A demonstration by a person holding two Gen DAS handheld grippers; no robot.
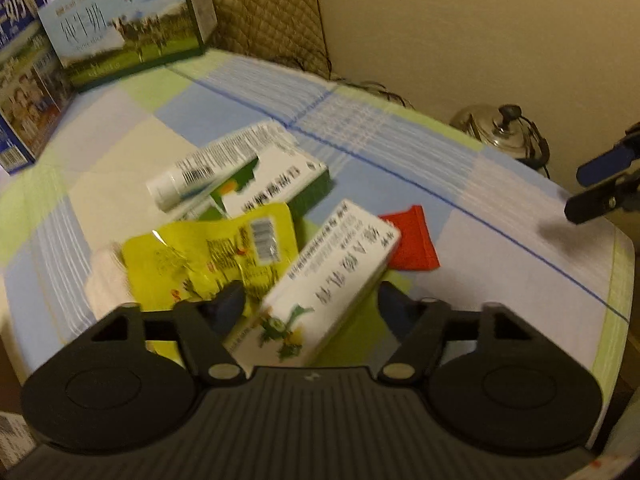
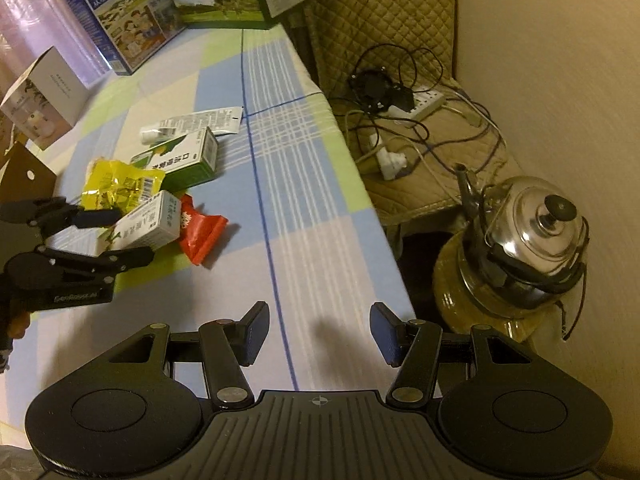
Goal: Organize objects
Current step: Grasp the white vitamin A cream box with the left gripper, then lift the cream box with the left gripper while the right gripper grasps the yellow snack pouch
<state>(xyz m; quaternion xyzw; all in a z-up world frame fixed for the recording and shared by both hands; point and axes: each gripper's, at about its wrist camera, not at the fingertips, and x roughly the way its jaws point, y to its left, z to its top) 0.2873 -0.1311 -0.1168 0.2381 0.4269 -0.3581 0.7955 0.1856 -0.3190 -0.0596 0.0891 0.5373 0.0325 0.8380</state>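
The white box [image 1: 328,280] I'm going for lies near the front of the table [image 1: 500,216], in a small heap of clutter. One end rests against the yellow packet [image 1: 208,260], and the far end overlaps the red packet [image 1: 412,240]. It looks like a thin cardboard carton, so I judge it light and fairly stiff, but easy to crush if I squeeze hard. Its long flat sides are the place to hold it, about midway along, so it doesn't swing.

My left gripper [image 1: 312,300] is spread wide with the box lying between its fingers [image 1: 230,300]. From the right wrist view, one finger looks close to the box's side, but I can't tell whether either pad touches yet. It isn't clamped on the box.

Behind this lies a green and white box [image 1: 280,184] with a white tube [image 1: 208,172] resting across its top. The tube would be soft and round, likely to roll. The yellow packet is crinkled foil, limp and slippery, and the red one looks much the same.

My right gripper [image 2: 318,332] hangs with its jaws apart over bare cloth near the table's right edge, holding nothing.

Two big milk cartons [image 2: 160,8] stand at the far end. A metal kettle [image 2: 536,240] sits off the table, low beside the wall.
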